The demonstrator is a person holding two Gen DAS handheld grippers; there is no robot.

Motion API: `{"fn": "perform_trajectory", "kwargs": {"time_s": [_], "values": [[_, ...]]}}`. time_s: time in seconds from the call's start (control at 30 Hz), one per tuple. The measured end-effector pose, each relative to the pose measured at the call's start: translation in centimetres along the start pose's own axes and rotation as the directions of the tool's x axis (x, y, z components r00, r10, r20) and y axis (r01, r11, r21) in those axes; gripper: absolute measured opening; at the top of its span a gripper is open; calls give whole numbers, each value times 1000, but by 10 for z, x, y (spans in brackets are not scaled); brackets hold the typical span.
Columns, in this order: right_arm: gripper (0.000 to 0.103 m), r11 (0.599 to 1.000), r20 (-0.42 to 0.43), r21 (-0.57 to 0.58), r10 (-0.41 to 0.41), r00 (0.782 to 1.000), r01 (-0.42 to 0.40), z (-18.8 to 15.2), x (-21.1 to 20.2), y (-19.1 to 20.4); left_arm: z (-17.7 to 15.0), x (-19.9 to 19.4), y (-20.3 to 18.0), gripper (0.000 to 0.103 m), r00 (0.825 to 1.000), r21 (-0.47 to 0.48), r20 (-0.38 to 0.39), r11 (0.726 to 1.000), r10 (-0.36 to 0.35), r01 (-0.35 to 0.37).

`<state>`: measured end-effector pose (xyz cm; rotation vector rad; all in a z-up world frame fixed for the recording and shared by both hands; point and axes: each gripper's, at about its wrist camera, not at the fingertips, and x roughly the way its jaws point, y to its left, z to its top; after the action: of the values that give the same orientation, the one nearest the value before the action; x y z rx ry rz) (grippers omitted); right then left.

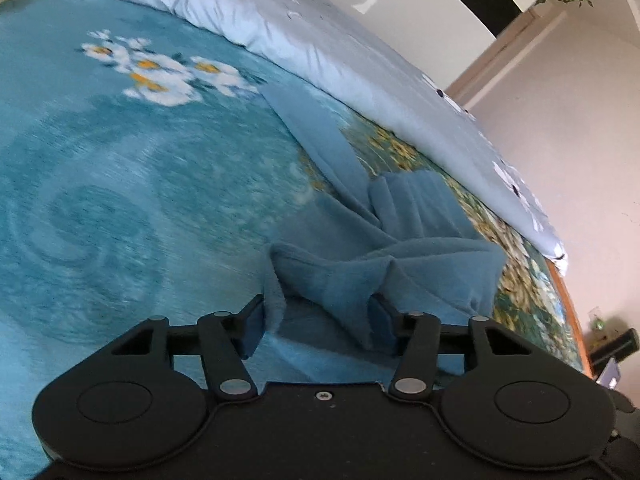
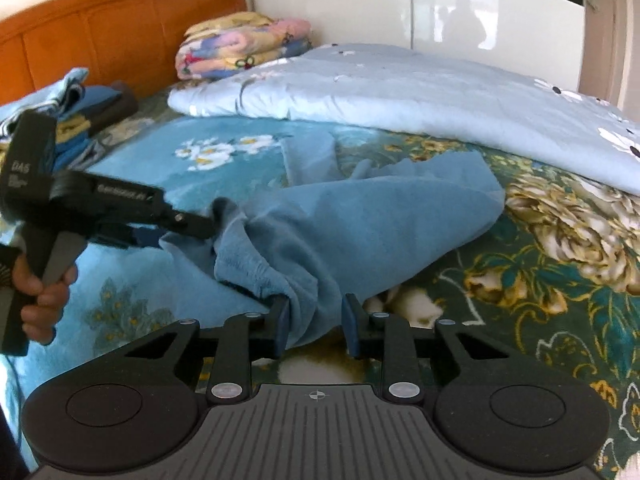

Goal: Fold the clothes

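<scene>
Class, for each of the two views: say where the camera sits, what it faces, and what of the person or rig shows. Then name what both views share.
Left wrist: sits on the left gripper, low over the bed, facing along the blue garment toward the quilt; only its own fingers show.
Right wrist: sits on the right gripper, facing the headboard; shows the left gripper and left hand.
Shared: garment, quilt, floral bedspread.

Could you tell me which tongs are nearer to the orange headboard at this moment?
Left. The left tongs hold the blue garment on the side toward the orange headboard; the right tongs grip it farther back, away from the headboard.
</scene>
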<state>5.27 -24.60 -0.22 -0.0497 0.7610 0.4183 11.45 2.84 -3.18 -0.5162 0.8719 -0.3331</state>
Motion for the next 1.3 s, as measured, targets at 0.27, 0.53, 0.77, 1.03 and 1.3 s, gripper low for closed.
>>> {"fn": "perform_trajectory", "kwargs": {"time_s": [0.27,0.53,0.77,1.03,1.3], "values": [[25,1000,-28,11,-10,1000,11,-5,16,13,-10,-17,21,55,1000,-60,7,998,-23,24],[22,999,-5,36,-9,1000,9,-3,19,7,-7,-5,5,62,999,39,21,999,26,-26],[56,998,26,55,-17,1000,15,-10,19,8,-14,-4,0,72,999,86,24,995,41,-43],[65,995,48,11,-101,994,101,-11,20,22,-9,-13,10,78,1000,29,-5,999,21,-20],[52,988,31,153,-33,999,28,-12,21,9,-7,-29,23,66,992,-1,71,994,107,-107]]}}
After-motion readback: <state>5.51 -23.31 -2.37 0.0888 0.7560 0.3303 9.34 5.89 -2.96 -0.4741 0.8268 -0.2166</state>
